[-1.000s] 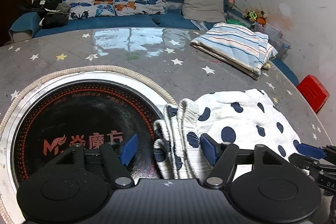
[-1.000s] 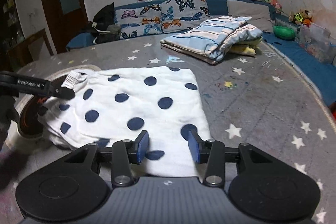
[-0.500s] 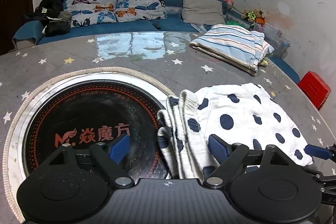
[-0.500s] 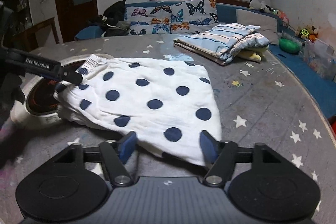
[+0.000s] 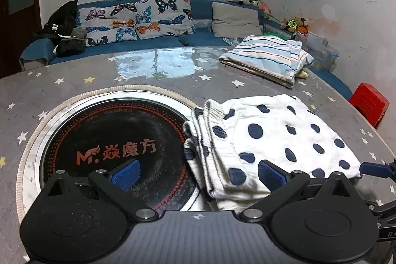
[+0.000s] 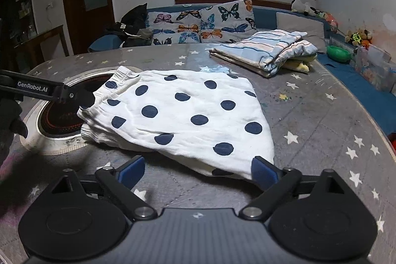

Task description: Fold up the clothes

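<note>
While both tongs gape | polka-dot garment (image 6: 183, 113) lies folded on table (image 6: 309, 120)

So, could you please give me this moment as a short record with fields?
garment: polka-dot garment, folded, flat on the table
waistband end: lies over the rim of the round cooktop
left gripper: open, nothing held
right gripper: open, at the garment's near edge, nothing held
other laundry: folded striped cloth at the far side
fold status: appears folded
</note>
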The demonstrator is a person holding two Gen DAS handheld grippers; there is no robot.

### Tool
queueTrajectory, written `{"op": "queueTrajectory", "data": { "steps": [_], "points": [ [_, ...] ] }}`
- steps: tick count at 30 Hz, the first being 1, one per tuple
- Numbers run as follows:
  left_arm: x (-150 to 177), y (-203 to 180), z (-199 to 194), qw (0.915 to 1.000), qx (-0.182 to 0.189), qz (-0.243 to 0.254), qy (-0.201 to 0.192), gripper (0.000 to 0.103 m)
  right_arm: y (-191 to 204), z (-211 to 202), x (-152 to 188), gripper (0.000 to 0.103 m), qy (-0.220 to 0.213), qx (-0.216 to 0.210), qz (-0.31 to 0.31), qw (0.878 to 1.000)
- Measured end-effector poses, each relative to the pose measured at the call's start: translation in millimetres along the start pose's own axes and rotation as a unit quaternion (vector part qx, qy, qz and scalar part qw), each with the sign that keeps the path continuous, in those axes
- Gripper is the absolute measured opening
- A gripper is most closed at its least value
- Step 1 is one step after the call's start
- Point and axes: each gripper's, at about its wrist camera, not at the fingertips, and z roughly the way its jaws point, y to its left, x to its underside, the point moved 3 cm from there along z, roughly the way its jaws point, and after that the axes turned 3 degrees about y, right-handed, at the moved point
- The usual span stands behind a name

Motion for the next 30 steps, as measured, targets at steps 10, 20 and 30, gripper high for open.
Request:
{"op": "queueTrajectory", "data": {
  "steps": [10,20,30],
  "points": [
    [3.9,-6.8,-11.5,0.9999,0.005,0.004,-0.015,0.103,7.3,-7.7,-0.7,0.103,-0.011,0.010,0.014,1.000],
    [-3.6,-0.1,-5.4,0.9998,-0.011,-0.009,-0.014,0.103,-0.3,4.4,-27.0,0.103,-0.019,0.002,0.034,0.999],
    [-4.5,4.0,14.5,0.9998,-0.019,0.000,0.006,0.103,-15.6,58.8,-72.9,0.103,0.011,-0.017,0.080,0.997]
  ]
}}
